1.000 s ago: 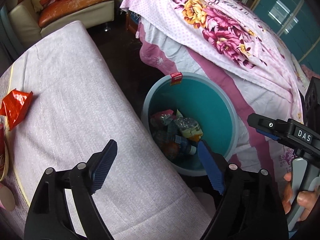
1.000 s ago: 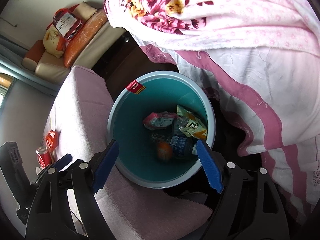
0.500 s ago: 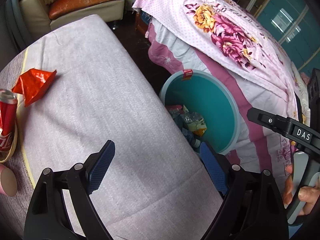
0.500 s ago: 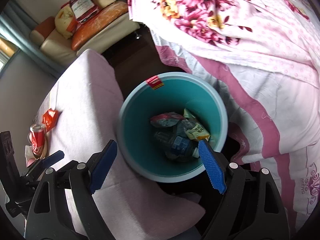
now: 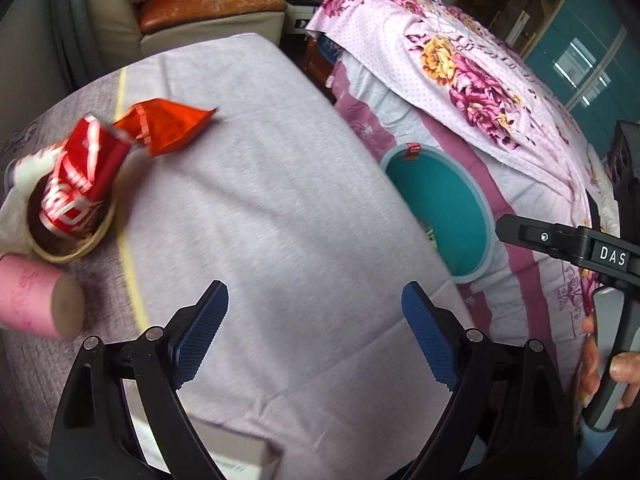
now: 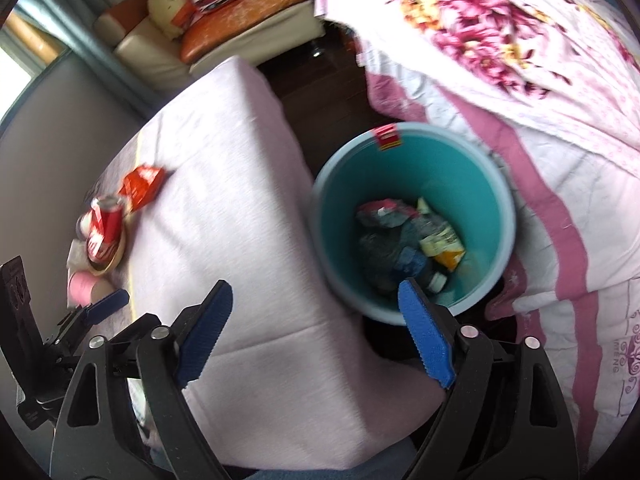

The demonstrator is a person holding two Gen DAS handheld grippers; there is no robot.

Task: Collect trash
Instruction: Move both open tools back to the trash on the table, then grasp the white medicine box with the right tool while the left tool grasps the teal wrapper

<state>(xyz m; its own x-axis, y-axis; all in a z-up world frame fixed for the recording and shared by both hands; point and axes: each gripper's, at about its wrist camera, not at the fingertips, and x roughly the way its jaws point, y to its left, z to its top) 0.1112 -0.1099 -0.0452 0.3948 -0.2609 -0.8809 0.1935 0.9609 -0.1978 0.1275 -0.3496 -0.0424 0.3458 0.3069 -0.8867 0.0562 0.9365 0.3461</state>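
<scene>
A crumpled orange-red foil wrapper (image 5: 166,126) lies on the pale lilac cloth-covered table (image 5: 280,216), just beside a red soda can (image 5: 80,184) that leans in a small woven basket (image 5: 86,246). A pink paper cup (image 5: 36,302) lies on its side near the basket. The round teal plastic bin (image 6: 412,220) stands on the floor between the table and the floral pink bedspread (image 6: 520,80); wrappers and a bottle sit inside. The left gripper (image 5: 316,332) hovers over the table, jaws spread, holding nothing. The right gripper (image 6: 316,328) hangs at the bin's near rim, likewise spread and empty.
</scene>
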